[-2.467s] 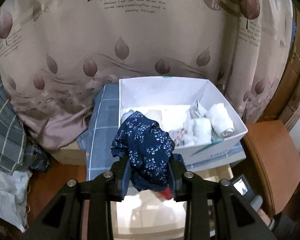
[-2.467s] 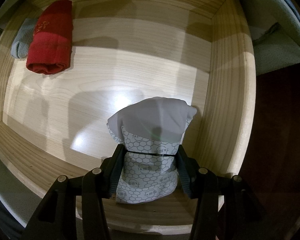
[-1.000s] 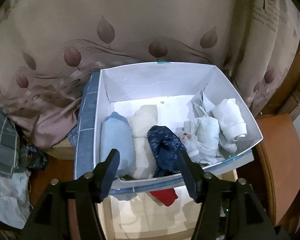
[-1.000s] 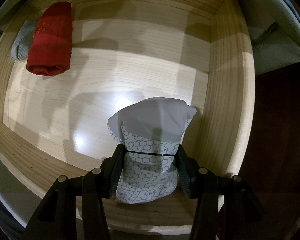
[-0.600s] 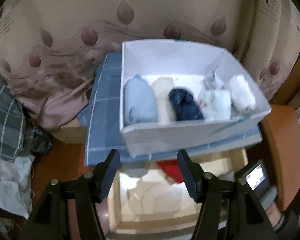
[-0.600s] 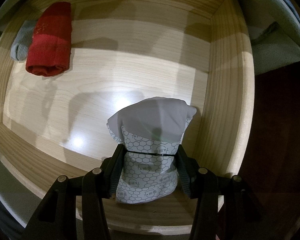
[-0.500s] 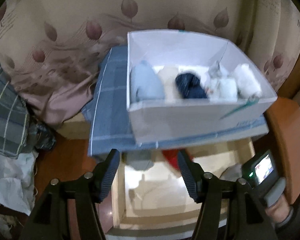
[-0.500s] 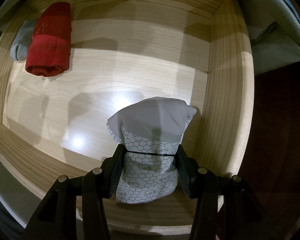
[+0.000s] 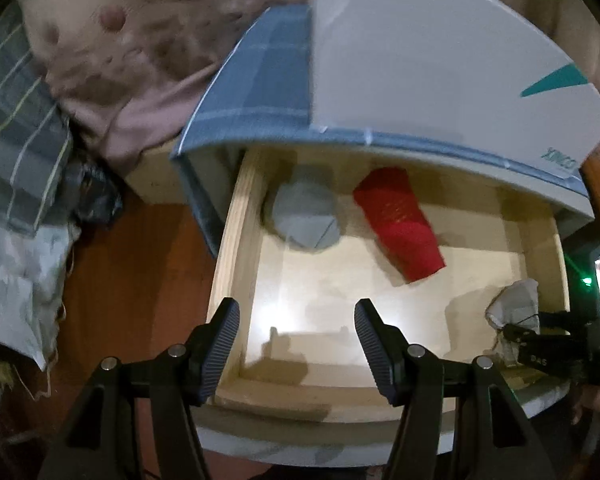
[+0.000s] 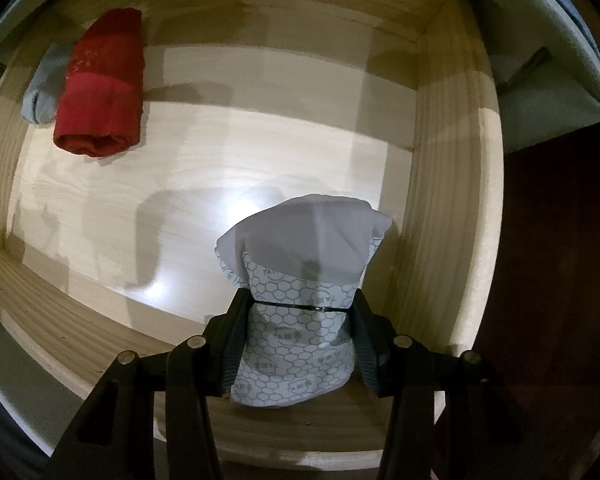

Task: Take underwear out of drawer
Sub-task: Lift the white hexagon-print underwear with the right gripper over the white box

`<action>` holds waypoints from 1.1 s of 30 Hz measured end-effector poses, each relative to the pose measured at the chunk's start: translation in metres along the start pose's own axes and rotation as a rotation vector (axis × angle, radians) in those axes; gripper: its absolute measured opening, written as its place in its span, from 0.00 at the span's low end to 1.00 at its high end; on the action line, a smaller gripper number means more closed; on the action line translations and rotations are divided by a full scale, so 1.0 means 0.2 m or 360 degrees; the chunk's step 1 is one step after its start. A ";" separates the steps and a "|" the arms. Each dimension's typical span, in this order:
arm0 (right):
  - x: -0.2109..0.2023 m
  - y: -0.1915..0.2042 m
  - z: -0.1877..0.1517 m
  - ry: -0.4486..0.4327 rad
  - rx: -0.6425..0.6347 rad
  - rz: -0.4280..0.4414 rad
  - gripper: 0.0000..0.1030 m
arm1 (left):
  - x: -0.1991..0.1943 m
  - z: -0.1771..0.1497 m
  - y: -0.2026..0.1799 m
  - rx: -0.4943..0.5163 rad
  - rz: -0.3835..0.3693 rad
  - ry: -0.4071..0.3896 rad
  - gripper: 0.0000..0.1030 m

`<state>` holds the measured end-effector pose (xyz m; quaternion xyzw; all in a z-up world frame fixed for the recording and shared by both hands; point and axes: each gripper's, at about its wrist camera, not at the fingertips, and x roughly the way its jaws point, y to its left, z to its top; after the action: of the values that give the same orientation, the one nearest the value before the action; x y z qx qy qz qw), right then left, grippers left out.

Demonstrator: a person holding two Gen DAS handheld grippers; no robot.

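Note:
The open wooden drawer (image 9: pixel 236 240) holds a rolled red underwear (image 9: pixel 398 228) and a rolled grey one (image 9: pixel 304 216) near its back left. My left gripper (image 9: pixel 296 306) hangs open and empty above the drawer's front left. At the drawer's right front, a light grey underwear with a hexagon print (image 10: pixel 304 240) stands between the jaws of my right gripper (image 10: pixel 300 298). Those jaws are closing and both pads press its sides. From the right wrist the red roll (image 10: pixel 104 84) and grey roll (image 10: pixel 42 92) lie at the far left of the drawer (image 10: pixel 448 200).
A white box (image 9: pixel 420 72) sits on a blue checked cloth (image 9: pixel 268 76) just above the drawer's back edge. A leaf-patterned curtain (image 9: pixel 132 40) and plaid fabric (image 9: pixel 16 128) pile up at the left, over a wooden floor (image 9: pixel 140 280).
My left gripper let go of the dark blue floral underwear in the white box, then came down in front of the box over the drawer. The right gripper kept still on the hexagon-print underwear.

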<state>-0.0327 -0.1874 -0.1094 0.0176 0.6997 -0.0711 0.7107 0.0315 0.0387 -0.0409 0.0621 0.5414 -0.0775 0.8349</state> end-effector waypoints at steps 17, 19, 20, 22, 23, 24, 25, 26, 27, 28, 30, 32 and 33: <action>-0.23 0.00 -0.08 -0.0372 -0.0050 0.0028 0.42 | 0.09 -0.10 0.07 -0.0138 0.0107 0.0024 0.60; -0.29 0.00 -0.11 -0.0469 -0.0054 0.0019 0.42 | 0.09 -0.09 0.07 -0.0139 0.0116 0.0021 0.60; -0.33 0.00 -0.12 -0.0517 -0.0052 0.0022 0.42 | 0.09 -0.09 0.07 -0.0142 0.0121 0.0017 0.60; -0.39 -0.01 -0.14 -0.0602 -0.0033 0.0027 0.42 | 0.08 -0.09 0.07 -0.0147 0.0131 0.0009 0.60; -0.41 0.00 -0.14 -0.0635 -0.0027 0.0024 0.42 | 0.08 -0.09 0.08 -0.0153 0.0145 0.0005 0.60; -0.44 0.00 -0.16 -0.0668 -0.0022 0.0024 0.42 | 0.08 -0.10 0.08 -0.0155 0.0155 0.0004 0.60; -0.47 -0.01 -0.16 -0.0697 -0.0016 0.0028 0.42 | 0.08 -0.09 0.08 -0.0156 0.0161 0.0002 0.60; -0.50 0.00 -0.18 -0.0718 -0.0011 0.0035 0.42 | 0.08 -0.10 0.08 -0.0154 0.0160 0.0001 0.60; -0.52 0.01 -0.20 -0.0732 -0.0007 0.0042 0.42 | 0.08 -0.10 0.08 -0.0153 0.0161 0.0001 0.60; -0.56 0.01 -0.19 -0.0754 -0.0006 0.0049 0.42 | 0.08 -0.10 0.08 -0.0153 0.0167 0.0001 0.60; -0.63 0.02 -0.17 -0.0789 -0.0007 0.0063 0.42 | 0.07 -0.10 0.08 -0.0153 0.0174 -0.0003 0.60; -0.68 0.01 -0.17 -0.0816 -0.0005 0.0096 0.42 | 0.07 -0.10 0.09 -0.0155 0.0184 -0.0005 0.60; -0.72 0.01 -0.18 -0.0832 -0.0004 0.0106 0.42 | 0.07 -0.10 0.09 -0.0157 0.0186 -0.0005 0.60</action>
<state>-0.0702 -0.1708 0.0329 0.0208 0.4913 -0.0490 0.8693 0.0229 0.0592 -0.0623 0.0522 0.5387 -0.0019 0.8409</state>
